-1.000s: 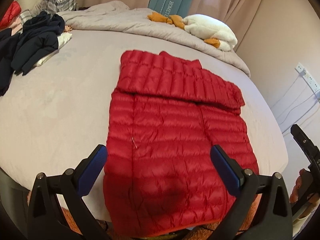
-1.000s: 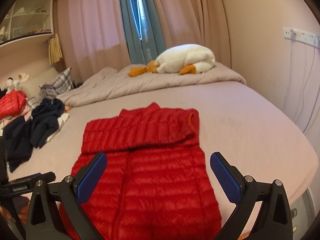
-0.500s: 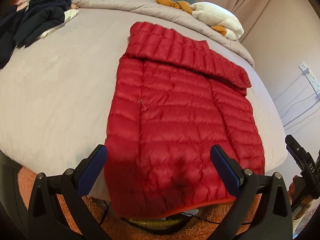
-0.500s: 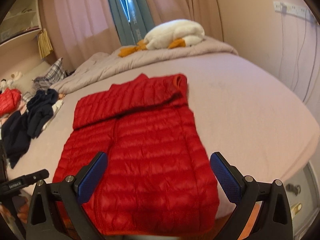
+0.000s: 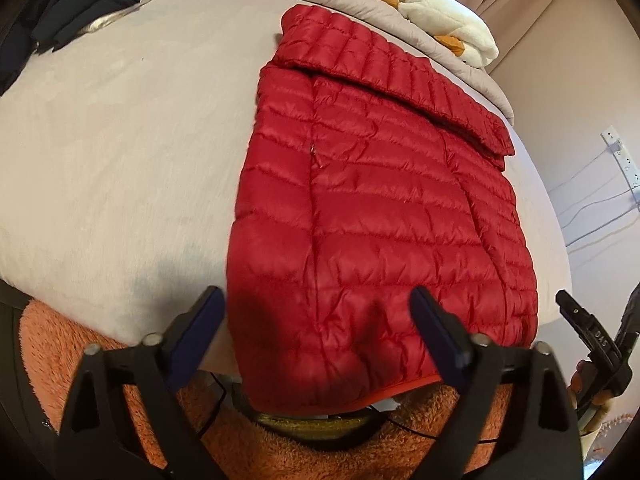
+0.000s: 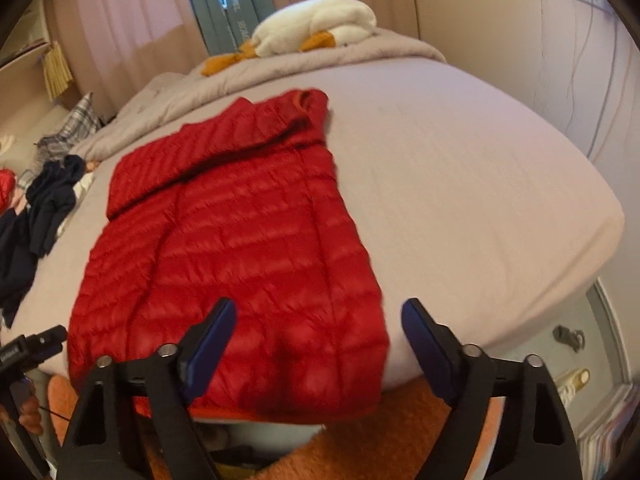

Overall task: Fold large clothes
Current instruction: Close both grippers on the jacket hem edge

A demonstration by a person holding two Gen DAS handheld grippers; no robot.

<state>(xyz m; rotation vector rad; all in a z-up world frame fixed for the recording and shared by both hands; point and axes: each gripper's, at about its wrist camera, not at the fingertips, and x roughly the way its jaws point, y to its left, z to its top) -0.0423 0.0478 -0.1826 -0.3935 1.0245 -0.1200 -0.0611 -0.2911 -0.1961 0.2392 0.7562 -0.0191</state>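
Jacket, a red quilted puffer (image 5: 384, 208), lay flat on the grey bed (image 5: 120, 140), hem overhanging the near edge, top already folded down. I held the left gripper (image 5: 316, 332) and right gripper (image 6: 316, 340) unclenched above the hem, jaws just narrowing, empty. Further folds remained, I judged.

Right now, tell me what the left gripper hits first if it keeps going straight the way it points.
Most likely the near hem of the red puffer jacket draped over the bed edge. The left gripper, jaws just narrowed but still open with nothing pinched, points at that hem; depth is uncertain.
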